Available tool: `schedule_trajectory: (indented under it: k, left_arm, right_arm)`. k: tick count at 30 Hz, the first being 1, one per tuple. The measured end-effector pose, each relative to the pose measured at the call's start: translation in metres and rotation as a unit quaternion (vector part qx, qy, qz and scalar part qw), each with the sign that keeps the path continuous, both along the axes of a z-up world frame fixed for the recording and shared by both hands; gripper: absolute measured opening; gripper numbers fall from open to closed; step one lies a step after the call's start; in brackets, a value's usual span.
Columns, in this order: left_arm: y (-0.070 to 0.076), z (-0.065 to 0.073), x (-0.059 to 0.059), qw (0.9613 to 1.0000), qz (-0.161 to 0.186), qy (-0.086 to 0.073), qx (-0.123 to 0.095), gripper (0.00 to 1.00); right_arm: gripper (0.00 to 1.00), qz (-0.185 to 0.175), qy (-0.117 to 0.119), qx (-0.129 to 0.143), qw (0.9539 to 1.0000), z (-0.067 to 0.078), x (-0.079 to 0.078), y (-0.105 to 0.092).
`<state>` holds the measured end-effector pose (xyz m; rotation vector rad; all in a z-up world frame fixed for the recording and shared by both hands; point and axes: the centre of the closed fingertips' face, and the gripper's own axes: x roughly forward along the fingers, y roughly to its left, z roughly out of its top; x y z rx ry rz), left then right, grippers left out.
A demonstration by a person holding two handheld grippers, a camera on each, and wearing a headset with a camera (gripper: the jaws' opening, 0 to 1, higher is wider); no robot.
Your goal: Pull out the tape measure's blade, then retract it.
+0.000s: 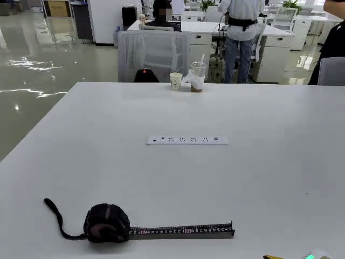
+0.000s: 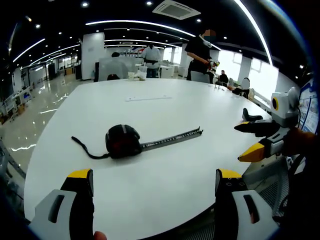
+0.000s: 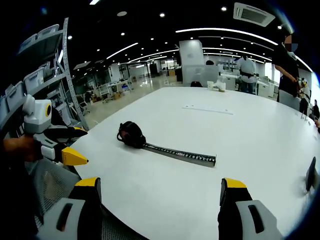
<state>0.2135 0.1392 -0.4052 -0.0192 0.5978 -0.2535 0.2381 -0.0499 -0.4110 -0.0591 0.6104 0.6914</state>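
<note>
Although the tape measure is lying in plain sight near the front edge of the white table, the print on its blade is coming through too small to read. The head view's bottom edge is cutting off a gripper, leaving just a yellow tip. The blade is lying pulled out flat to the right of the black case, and a black strap is trailing left. The left gripper and right gripper are hanging at the table's near side, jaws spread wide and holding nothing. Farther back a power strip is lying flat, and a paper cup and plastic cup are standing at the far edge. Beyond, a person is standing among desks on a glossy floor.
</note>
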Motion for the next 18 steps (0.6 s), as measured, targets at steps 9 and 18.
schedule_trajectory:
  k: [9, 18]
  left_arm:
    - [-0.0024, 0.0014, 0.0028, 1.0000, -0.001, 0.002, 0.000, 0.99]
    - [-0.0058, 0.0025, 0.0093, 1.0000, -0.001, 0.003, 0.000, 0.99]
  right_arm:
    - [0.99, 0.001, 0.002, -0.001, 1.0000, -0.0009, -0.0011, -0.0020]
    - [0.99, 0.025, 0.003, -0.007, 0.9996, -0.0027, -0.0026, -0.0001]
